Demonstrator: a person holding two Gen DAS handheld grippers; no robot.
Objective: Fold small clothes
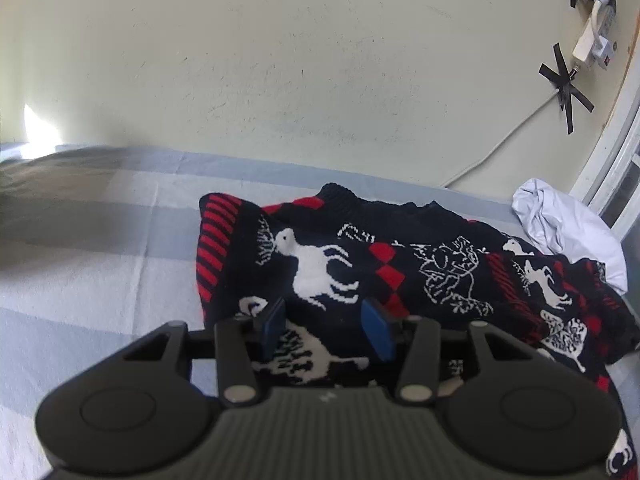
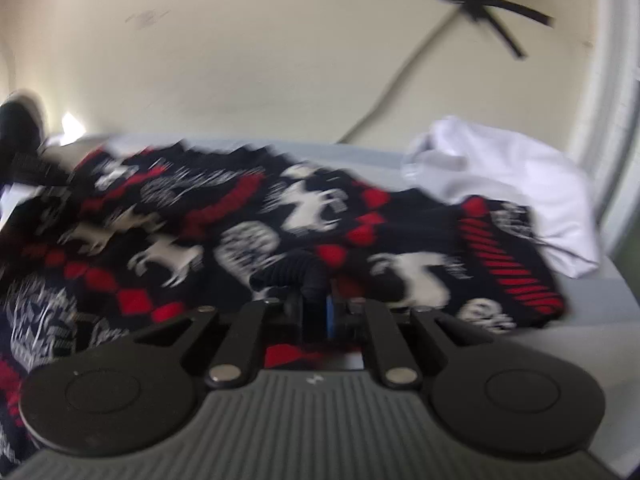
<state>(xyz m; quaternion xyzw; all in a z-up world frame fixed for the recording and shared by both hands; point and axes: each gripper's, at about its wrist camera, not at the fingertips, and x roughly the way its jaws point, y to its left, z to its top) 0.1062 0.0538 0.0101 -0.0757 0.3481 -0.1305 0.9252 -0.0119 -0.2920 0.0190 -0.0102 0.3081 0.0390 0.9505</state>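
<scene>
A small black knitted sweater (image 1: pixel 400 264) with red bands and white reindeer lies rumpled on a blue-grey checked bed cover (image 1: pixel 100 280). My left gripper (image 1: pixel 326 314) is open just above the sweater's near left part, its blue pads apart with nothing between them. In the right wrist view the sweater (image 2: pixel 240 232) fills the middle, blurred by motion. My right gripper (image 2: pixel 316 300) is shut on a black ribbed edge of the sweater (image 2: pixel 284 270), which bunches up at the fingertips.
A crumpled white garment (image 1: pixel 568 228) lies at the far right of the bed, also in the right wrist view (image 2: pixel 520 184). A cream wall (image 1: pixel 320 80) stands behind, with a taped white cable (image 1: pixel 516 132) and plug. A dark object (image 2: pixel 20 132) shows at far left.
</scene>
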